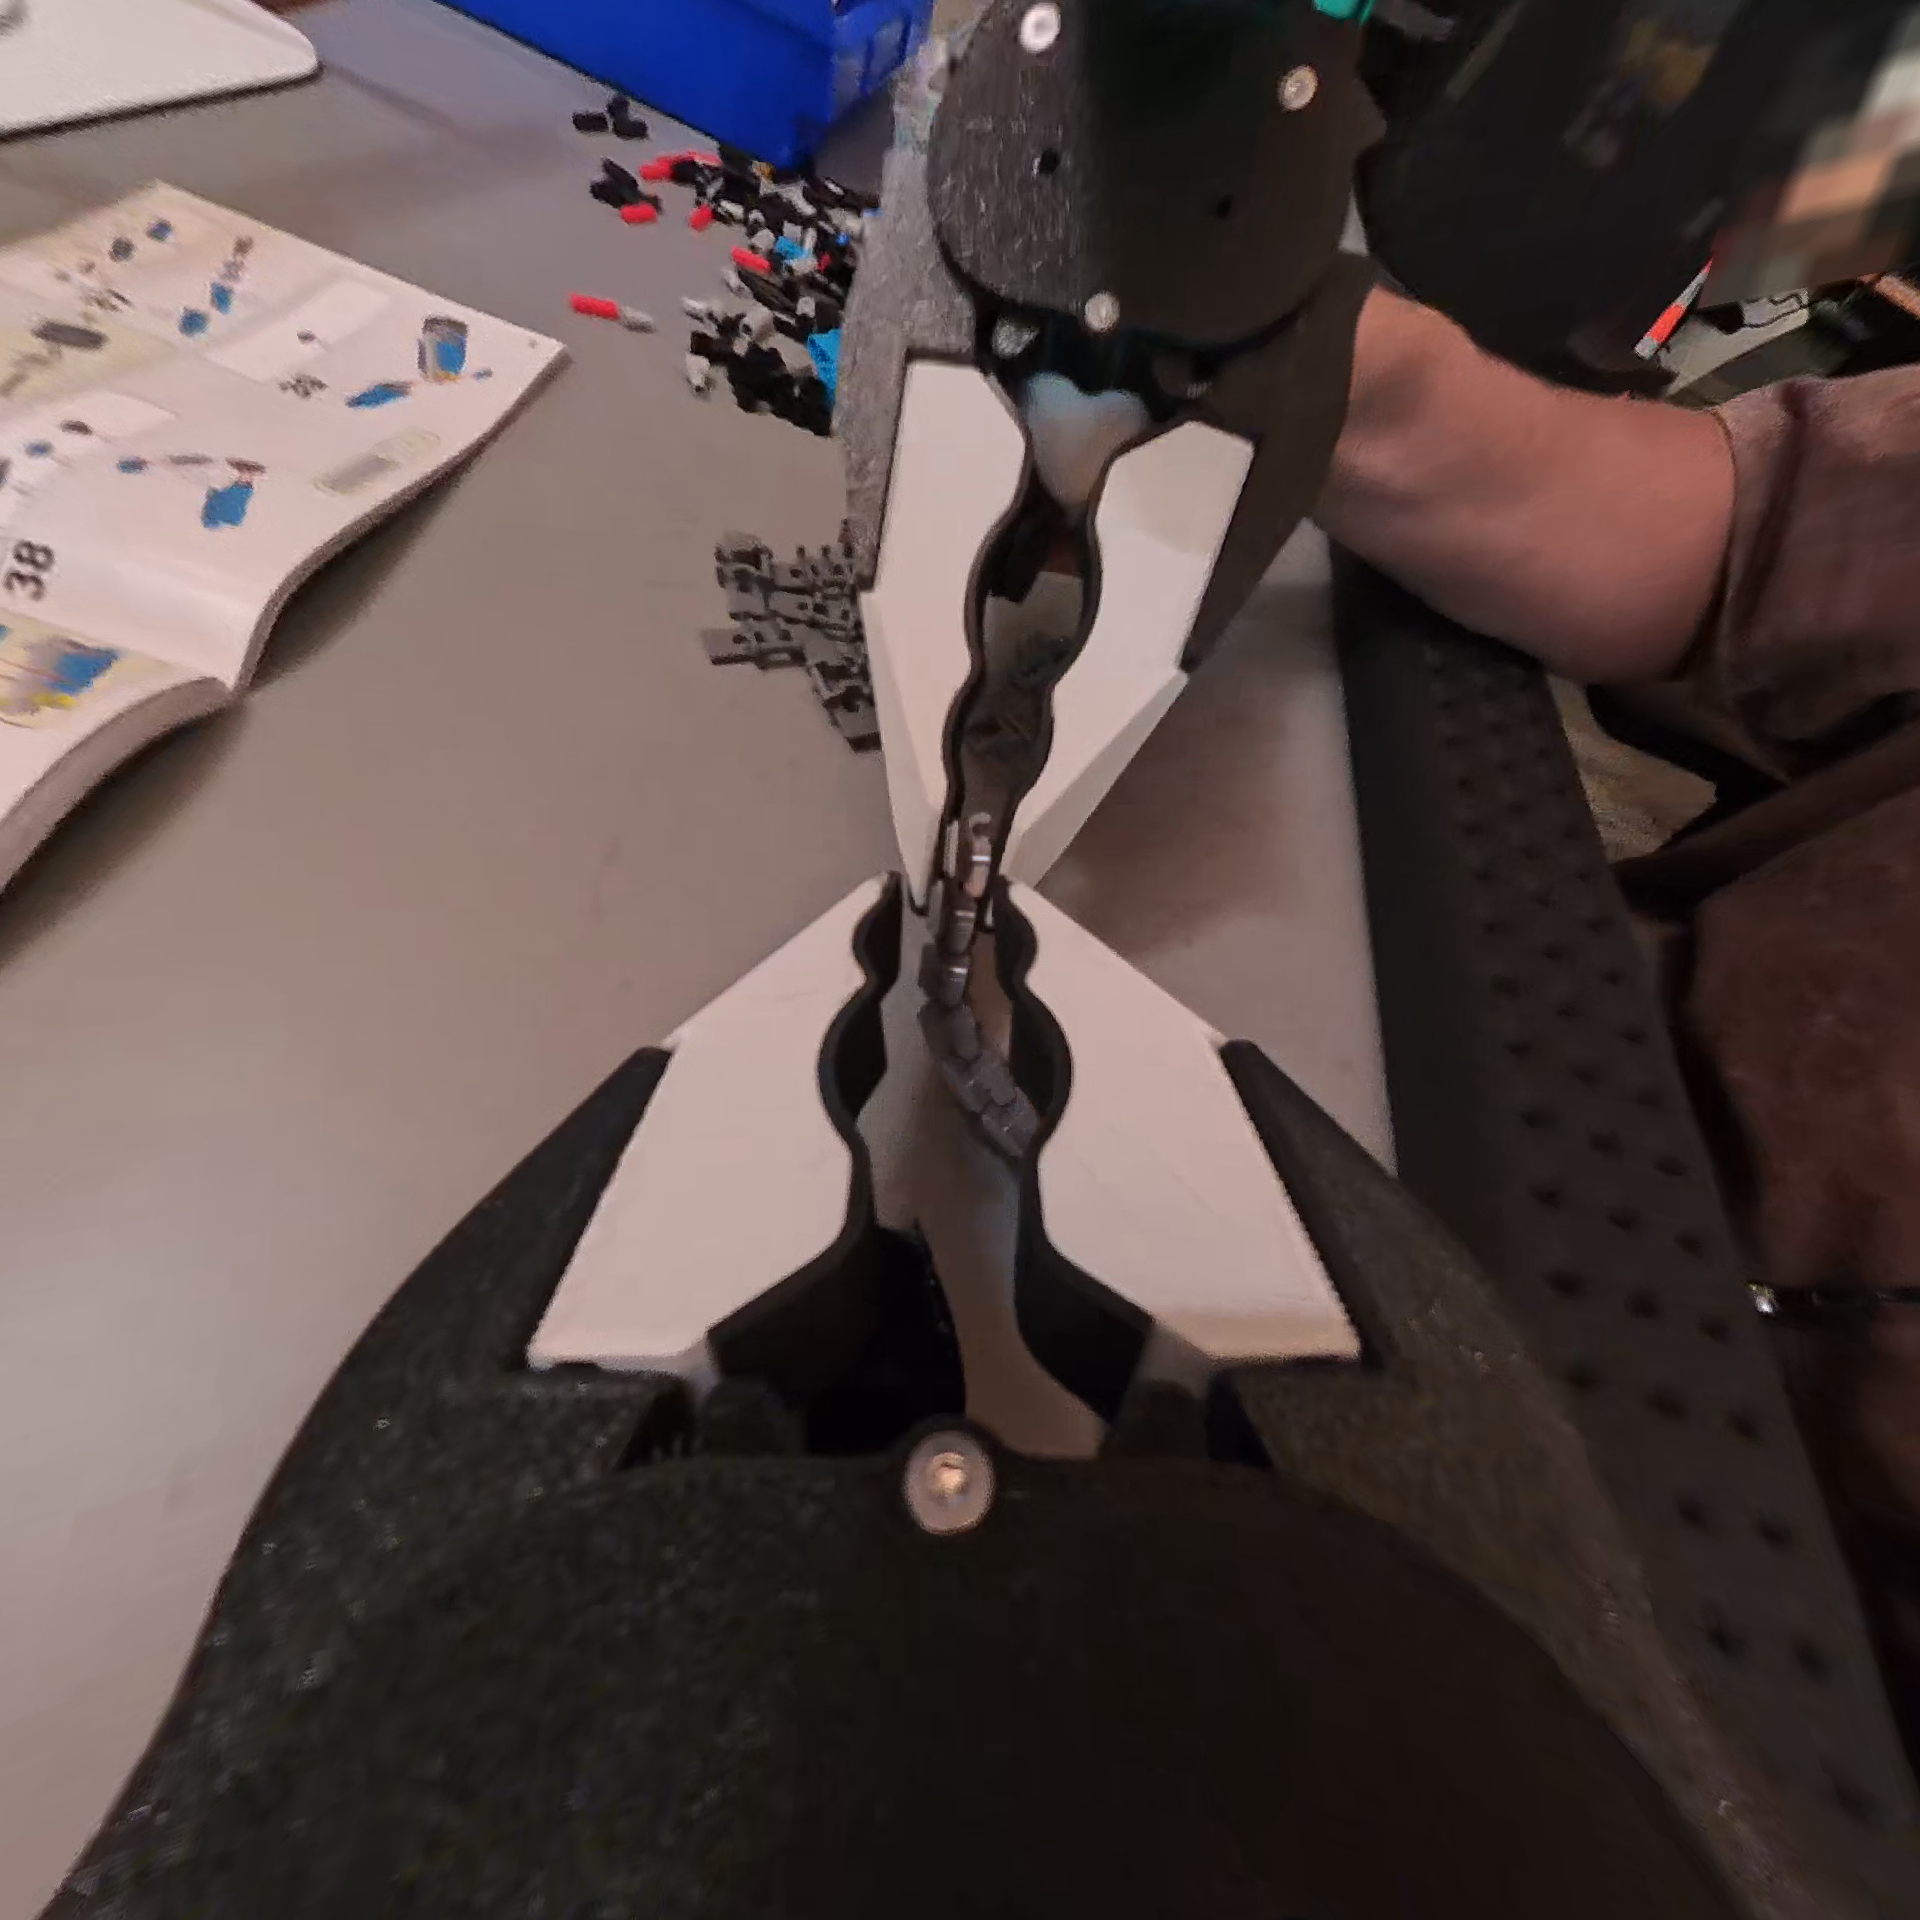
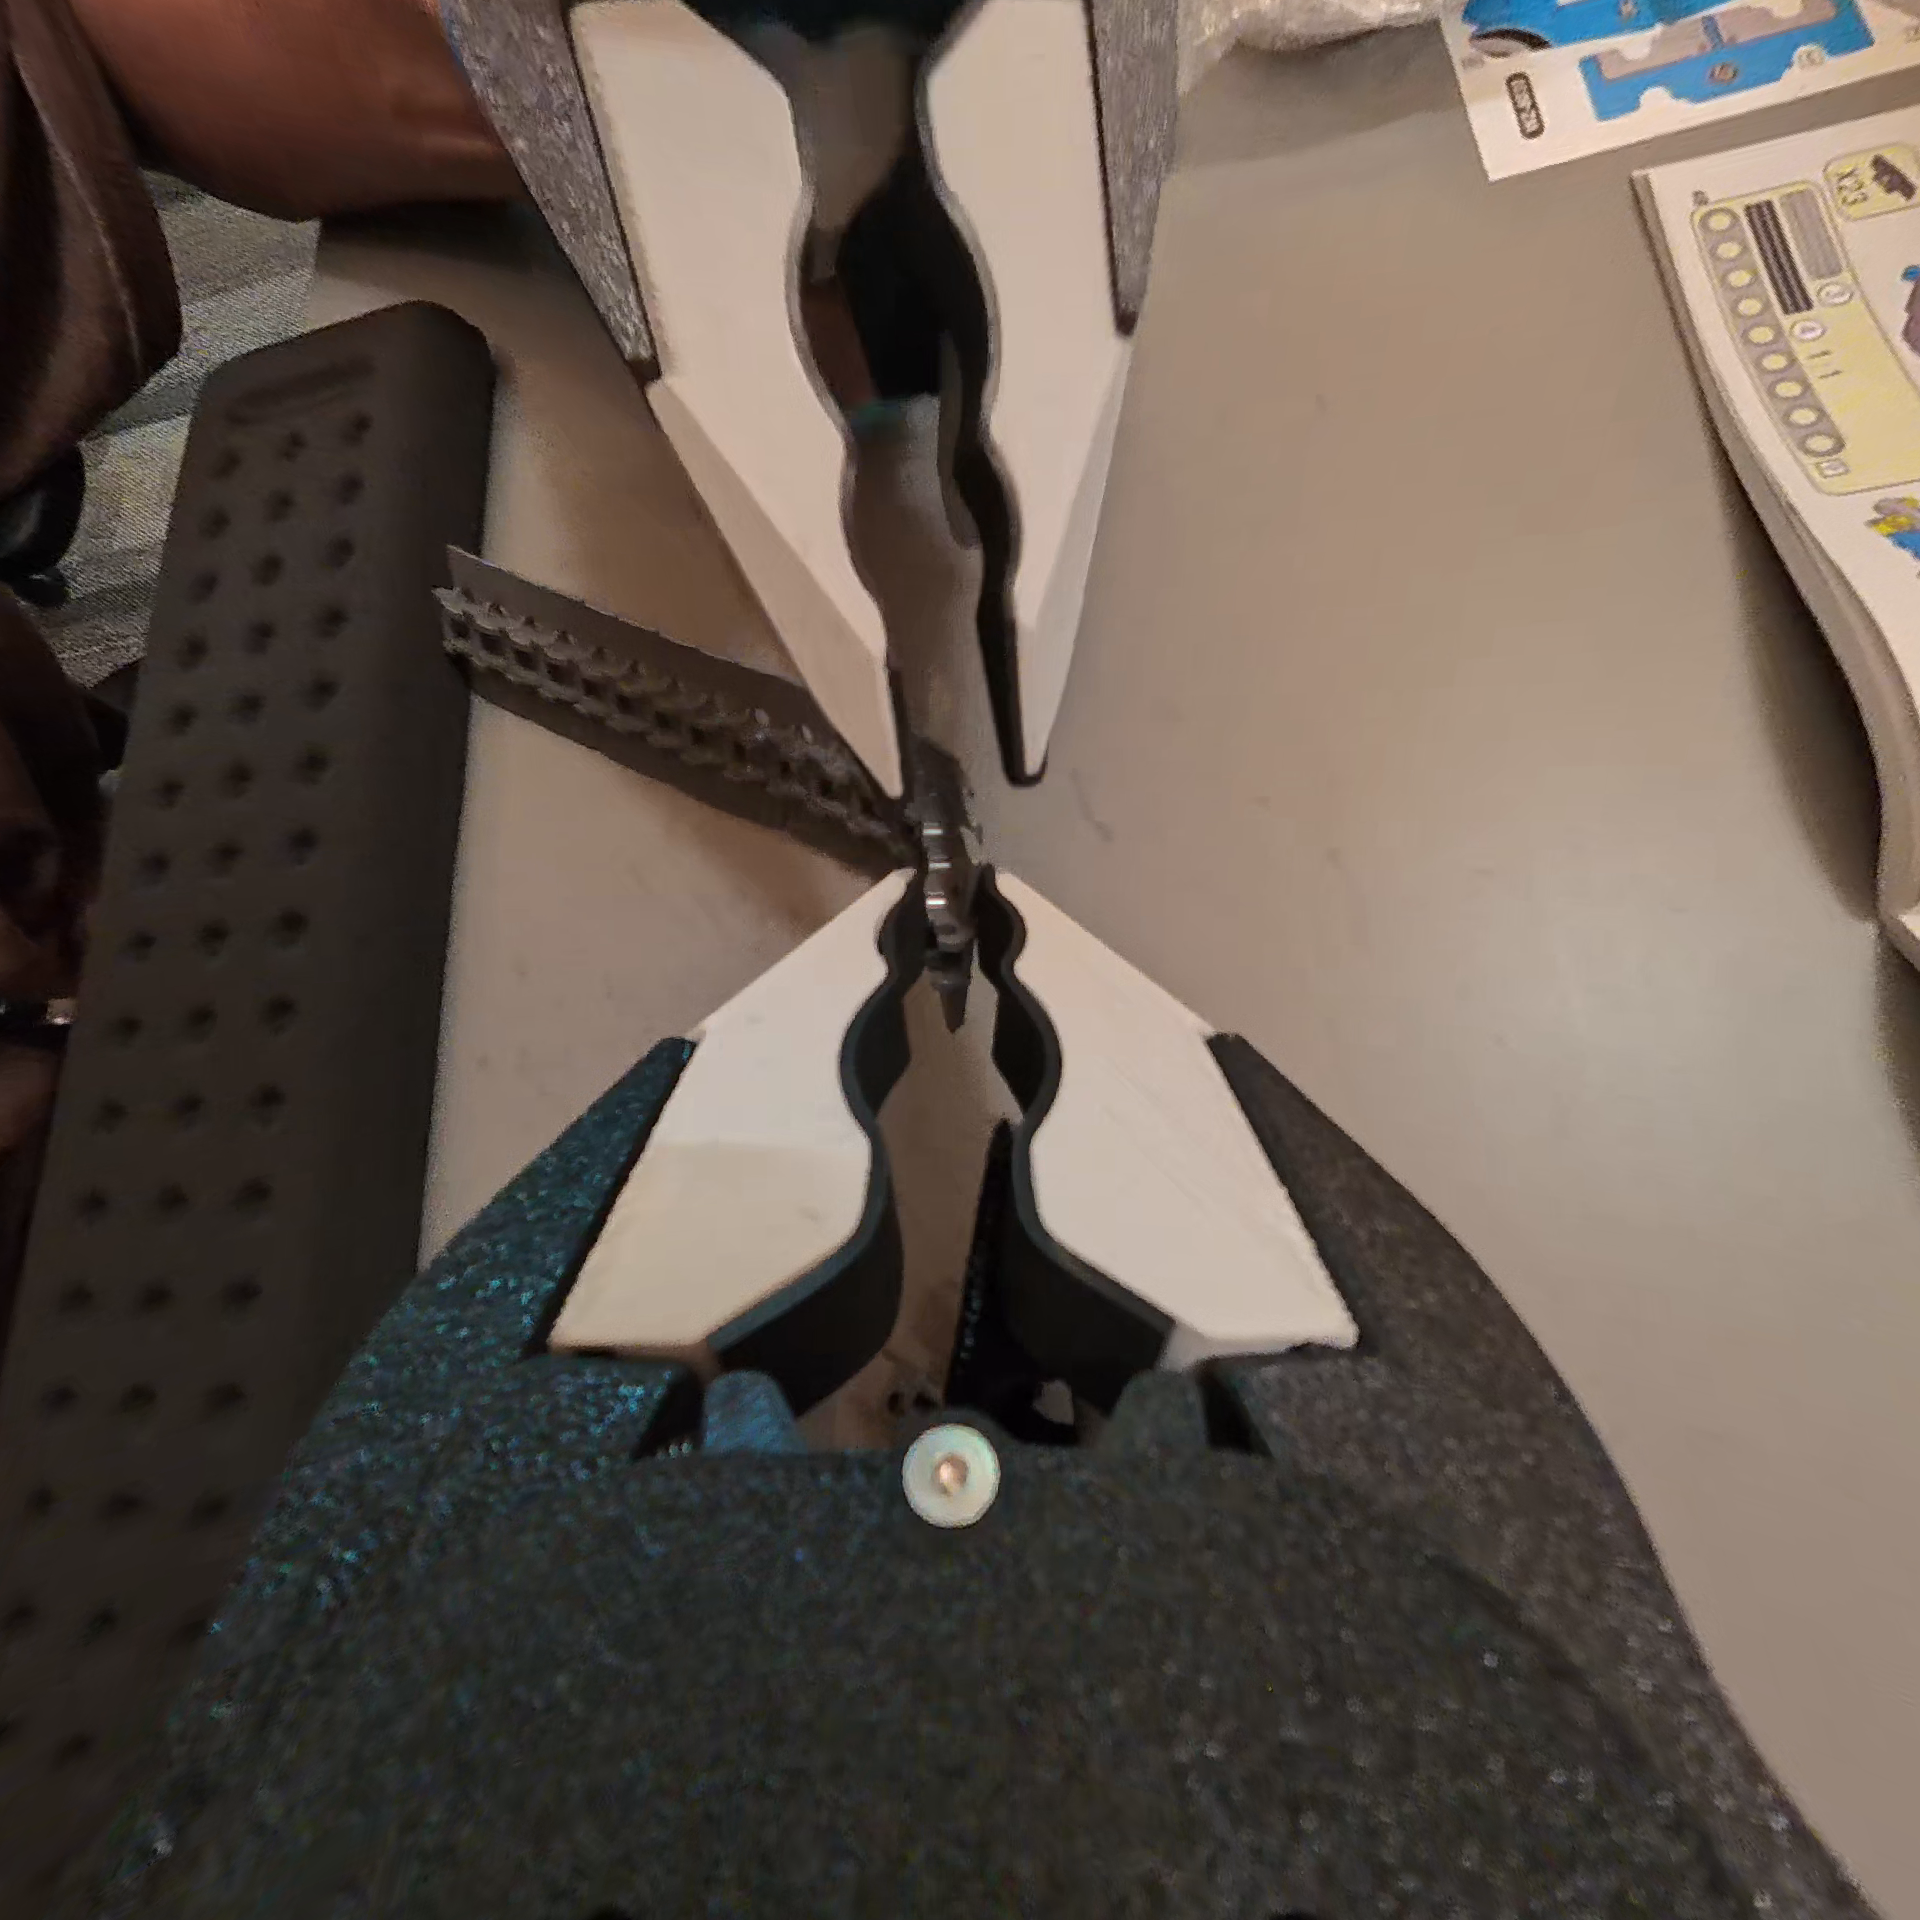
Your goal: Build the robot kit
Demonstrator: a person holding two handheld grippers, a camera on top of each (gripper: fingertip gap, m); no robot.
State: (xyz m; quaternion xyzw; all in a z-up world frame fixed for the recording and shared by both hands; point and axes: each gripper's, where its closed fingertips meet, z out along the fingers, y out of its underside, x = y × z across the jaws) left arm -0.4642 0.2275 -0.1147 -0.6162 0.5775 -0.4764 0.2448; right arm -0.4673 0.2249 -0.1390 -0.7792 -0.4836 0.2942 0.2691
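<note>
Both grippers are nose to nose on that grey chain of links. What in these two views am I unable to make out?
- Left wrist view: the grey link chain blurs between the left gripper tips; which links are pinched is unclear.
- Right wrist view: the chain's far end runs behind the right gripper fingers.
- Left wrist view: the loose small parts are too small to identify.
- Right wrist view: the instruction booklet is cut off by the right edge.

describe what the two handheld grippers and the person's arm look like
Both grippers share one build: a speckled black body with a silver screw at its centre, and two white wedge-shaped fingers lined with wavy black pads. That goes for the left gripper and the right gripper. The right one's body has a bluish sheen. The person's arm wears a brown short sleeve.
</note>
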